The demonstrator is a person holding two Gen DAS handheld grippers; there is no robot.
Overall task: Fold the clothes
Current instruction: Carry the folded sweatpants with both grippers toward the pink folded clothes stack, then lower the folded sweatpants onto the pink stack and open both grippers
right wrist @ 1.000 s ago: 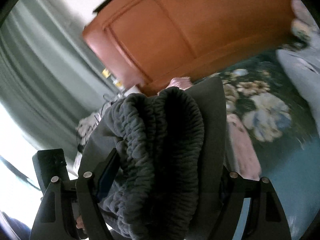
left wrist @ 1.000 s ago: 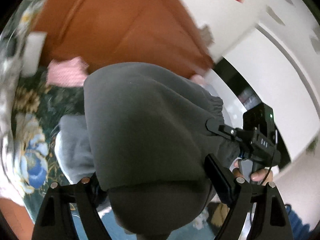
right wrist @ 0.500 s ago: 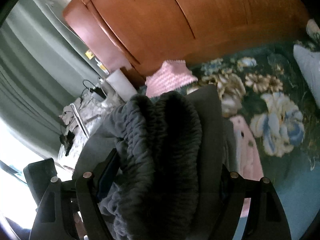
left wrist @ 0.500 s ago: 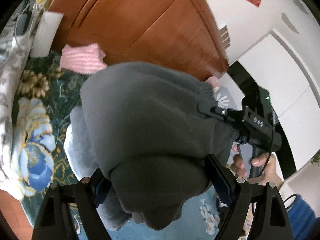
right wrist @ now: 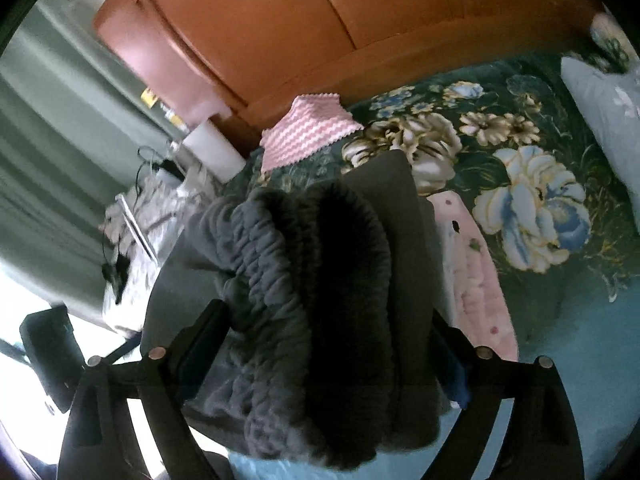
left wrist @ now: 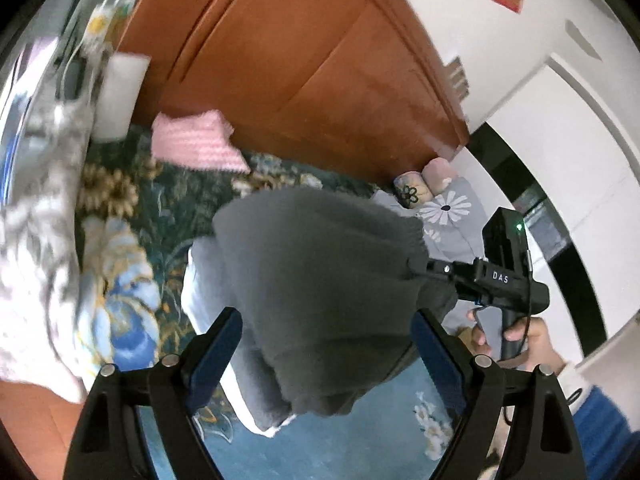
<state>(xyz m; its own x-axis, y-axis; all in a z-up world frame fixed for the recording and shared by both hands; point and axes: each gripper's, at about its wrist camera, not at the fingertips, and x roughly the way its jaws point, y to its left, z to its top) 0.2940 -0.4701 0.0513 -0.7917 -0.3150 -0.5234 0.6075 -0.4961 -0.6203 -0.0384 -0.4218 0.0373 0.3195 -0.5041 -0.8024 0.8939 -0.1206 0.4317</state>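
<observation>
- While you hold the dark grey garment (left wrist: pixel 320 288) above the bed (left wrist: pixel 132 216), its thick, fleecy cloth hangs in a rounded bundle between both tools.
- Your left hand-held gripper (left wrist: pixel 326 344) has its blue-padded fingers (left wrist: pixel 212 354) spread on either side of the bundle; you cannot tell from this view whether they pinch the cloth.
- Your right hand-held gripper (right wrist: pixel 326 344) straddles the garment's gathered, ribbed elastic band (right wrist: pixel 280 280), with folds bulging between its fingers; whether they clamp it is not clear either.
- In the left view, that right tool's black body reaches into the cloth edge from the side, and your right hand (left wrist: pixel 520 340) wraps its grip.
- The bed carries a dark green bedspread with large blue and cream flowers.
- A pink-and-white zigzag knit piece (right wrist: pixel 308 132) lies folded near the smooth orange-brown wooden wardrobe (right wrist: pixel 320 28).
- A pale grey folded garment (left wrist: pixel 208 292) lies just under the bundle.
</observation>
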